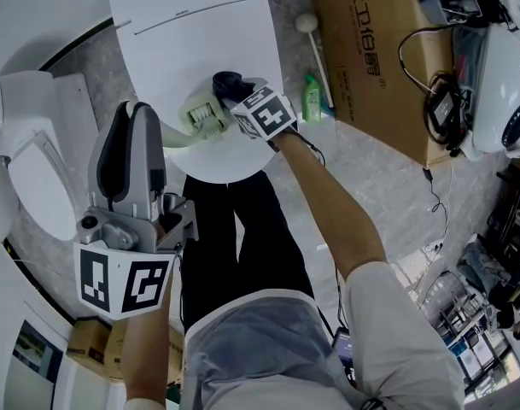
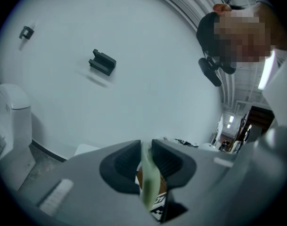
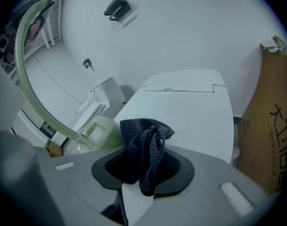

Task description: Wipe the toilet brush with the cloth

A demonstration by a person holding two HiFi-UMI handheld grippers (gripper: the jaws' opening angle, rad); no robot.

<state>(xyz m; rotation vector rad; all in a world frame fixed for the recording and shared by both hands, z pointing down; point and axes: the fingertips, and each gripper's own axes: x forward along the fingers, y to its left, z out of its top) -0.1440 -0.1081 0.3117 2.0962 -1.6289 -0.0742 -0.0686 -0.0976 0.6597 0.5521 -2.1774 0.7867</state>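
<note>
Left gripper [image 1: 137,112] raised, jaws on brush handle [image 2: 150,182]; right gripper [image 1: 233,92] extended, jaws on cloth [image 3: 142,147].

1. Head view looked steeply down from above the person onto the left tool [image 1: 134,118], right tool [image 1: 229,90] and toilet lid [image 1: 191,32].
2. Left tool view, close behind its jaws, faced up at the wall [image 2: 148,46].
3. Right tool view faced across the same lid; both tool views shared the black wall bracket [image 2: 102,62].

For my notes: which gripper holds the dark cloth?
The right gripper, shut on the dark crumpled cloth; the left gripper clamps the pale green brush handle.
</note>
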